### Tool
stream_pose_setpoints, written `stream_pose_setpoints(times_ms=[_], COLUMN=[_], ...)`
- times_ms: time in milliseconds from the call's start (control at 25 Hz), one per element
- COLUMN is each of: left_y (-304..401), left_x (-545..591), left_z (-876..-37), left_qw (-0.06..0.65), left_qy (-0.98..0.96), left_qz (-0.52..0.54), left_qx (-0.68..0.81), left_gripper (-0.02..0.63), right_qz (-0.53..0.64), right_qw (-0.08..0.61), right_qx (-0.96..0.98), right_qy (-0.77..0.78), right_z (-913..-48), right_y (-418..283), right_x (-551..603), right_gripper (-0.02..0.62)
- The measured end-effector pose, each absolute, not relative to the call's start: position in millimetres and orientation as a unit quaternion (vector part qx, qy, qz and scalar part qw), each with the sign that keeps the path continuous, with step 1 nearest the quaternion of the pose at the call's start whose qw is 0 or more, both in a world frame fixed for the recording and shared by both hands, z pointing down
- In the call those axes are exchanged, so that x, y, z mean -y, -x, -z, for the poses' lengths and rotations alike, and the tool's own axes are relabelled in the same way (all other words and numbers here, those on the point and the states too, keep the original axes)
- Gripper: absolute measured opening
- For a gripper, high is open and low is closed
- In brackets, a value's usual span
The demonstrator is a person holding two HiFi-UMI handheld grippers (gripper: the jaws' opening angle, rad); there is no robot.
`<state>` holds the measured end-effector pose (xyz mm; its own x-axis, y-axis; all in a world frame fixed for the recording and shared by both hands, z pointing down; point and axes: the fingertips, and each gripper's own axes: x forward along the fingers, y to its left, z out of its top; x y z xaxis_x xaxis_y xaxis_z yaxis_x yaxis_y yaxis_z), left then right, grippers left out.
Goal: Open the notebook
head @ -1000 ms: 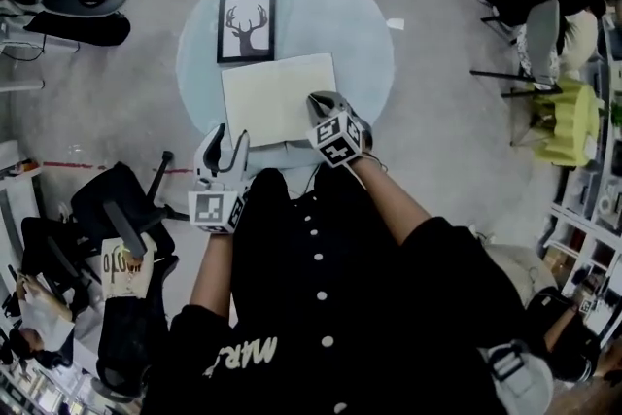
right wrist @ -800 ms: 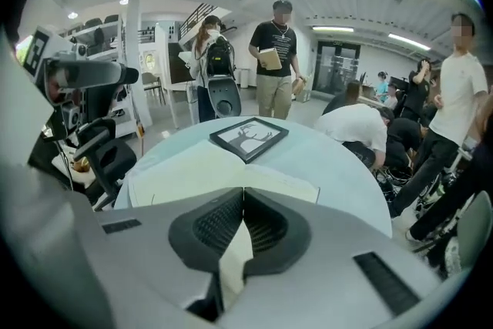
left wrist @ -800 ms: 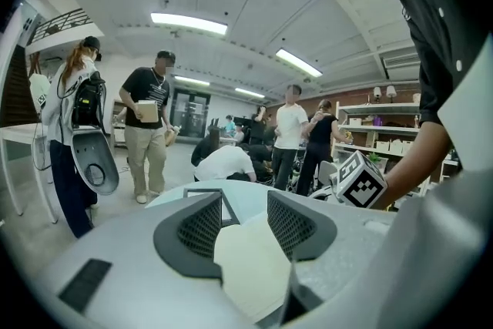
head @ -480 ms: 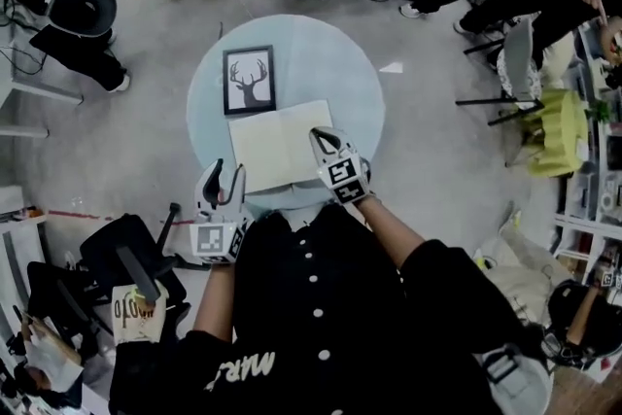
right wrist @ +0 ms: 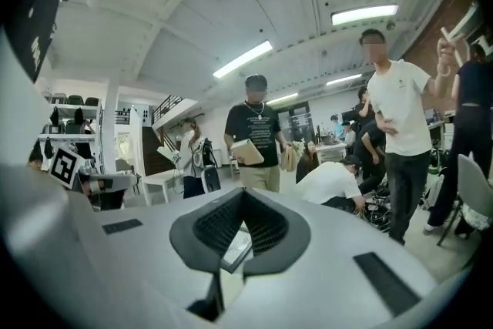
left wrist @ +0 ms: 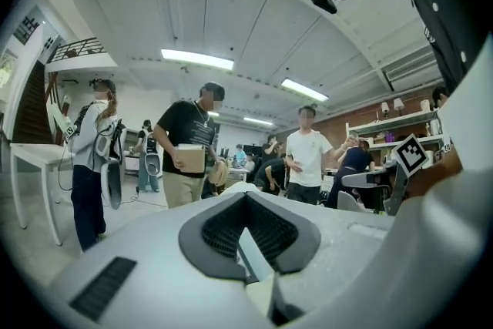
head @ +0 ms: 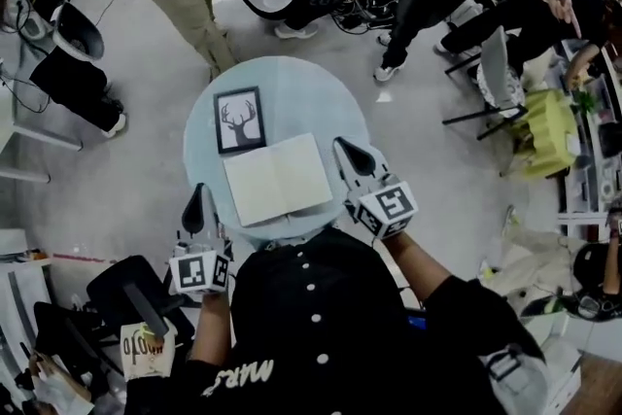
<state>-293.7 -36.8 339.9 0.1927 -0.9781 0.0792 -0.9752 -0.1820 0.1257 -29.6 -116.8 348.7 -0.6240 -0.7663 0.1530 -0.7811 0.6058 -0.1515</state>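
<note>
Left tongs: jaws have just closed, pads together, nothing between them. Right tongs: pads also meeting, empty.

In the head view the left tongs sit off the table rim, at 8 o'clock of the notebook. The right tongs are near its 3 o'clock edge, not touching.

Both gripper views look out level across the room at standing people, not down at the pages. Judged: nothing is left to grip, so the hands are kept clear.

Notebook lies open and flat, blank pages up, near the table's 6 o'clock side. A framed deer picture is just beside it at 11 o'clock. The spread's long axis runs about 8 to 2 o'clock. The spine fold runs close to 12 to 6 o'clock, leaning slightly toward 11.
</note>
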Motion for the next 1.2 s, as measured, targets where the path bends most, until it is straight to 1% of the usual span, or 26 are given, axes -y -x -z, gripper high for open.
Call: stream_pose_setpoints(times_ms=[280,440,760,1000,1200], left_y=[298,302,309,315,314], left_x=[39,36,19,12,12], left_z=[-289,-265,-218,-211,-212], left_qw=[0.053,0.056,0.005,-0.003,-0.009], left_qy=[-0.756,-0.748,-0.736,-0.729,-0.730], left_qz=[0.010,0.015,0.023,0.044,0.041], left_qx=[0.652,0.661,0.677,0.683,0.683], left_gripper=[0.003,0.003,0.003,0.003,0.003], right_qz=[-0.049,-0.027,0.009,0.016,0.019], right_qw=[-0.041,-0.063,-0.065,-0.064,-0.060], right_qx=[0.887,0.878,0.867,0.862,0.861], right_qy=[-0.457,-0.473,-0.494,-0.502,-0.505], right_z=[-252,-220,-196,-194,-195], right_y=[-6,-26,-47,-54,-55], right_x=[110,104,95,92,93], right_gripper=[0.002,0.003,0.003,0.003,0.002])
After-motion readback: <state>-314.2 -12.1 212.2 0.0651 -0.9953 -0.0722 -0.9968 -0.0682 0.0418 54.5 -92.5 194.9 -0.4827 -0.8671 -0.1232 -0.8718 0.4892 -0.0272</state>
